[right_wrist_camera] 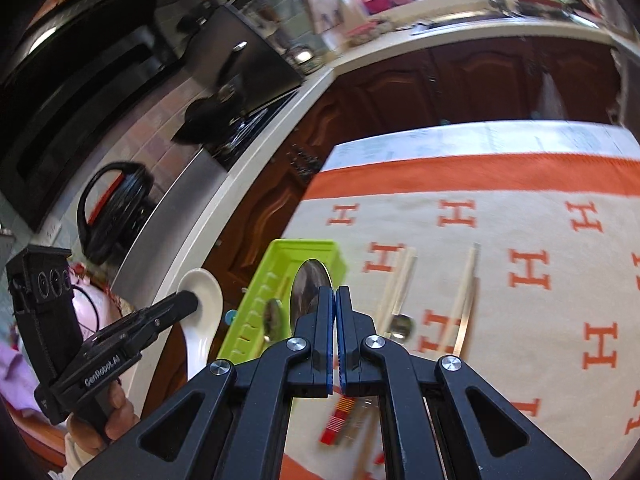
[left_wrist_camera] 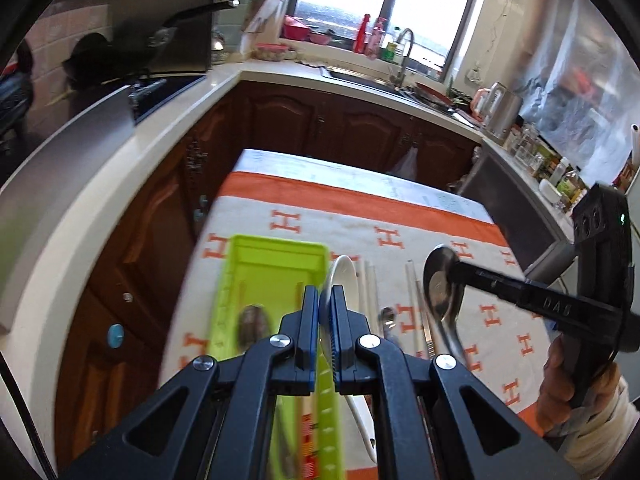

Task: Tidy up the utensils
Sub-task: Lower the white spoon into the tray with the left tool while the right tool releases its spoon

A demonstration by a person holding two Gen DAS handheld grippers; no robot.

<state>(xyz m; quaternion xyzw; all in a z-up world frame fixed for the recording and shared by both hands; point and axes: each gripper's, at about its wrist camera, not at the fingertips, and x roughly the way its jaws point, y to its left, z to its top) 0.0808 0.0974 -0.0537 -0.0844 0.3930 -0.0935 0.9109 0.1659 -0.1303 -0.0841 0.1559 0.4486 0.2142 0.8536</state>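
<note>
My left gripper (left_wrist_camera: 325,294) is shut on a white ceramic spoon (left_wrist_camera: 340,276), held above the right edge of the lime green tray (left_wrist_camera: 276,264). My right gripper (right_wrist_camera: 334,294) is shut on a large metal spoon (right_wrist_camera: 310,284), lifted over the table to the right of the tray (right_wrist_camera: 280,280). The left gripper with the white spoon (right_wrist_camera: 202,300) shows in the right wrist view, and the right gripper with the metal spoon (left_wrist_camera: 440,284) shows in the left wrist view. A metal spoon (left_wrist_camera: 250,326) lies in the tray.
Pale chopsticks (right_wrist_camera: 464,292) and a small metal spoon (right_wrist_camera: 400,326) lie on the orange-and-cream H-pattern cloth (right_wrist_camera: 520,220) right of the tray. Red-patterned chopsticks (right_wrist_camera: 340,420) lie nearer me. Kitchen counter (left_wrist_camera: 120,184) and wooden cabinets (left_wrist_camera: 320,120) surround the table.
</note>
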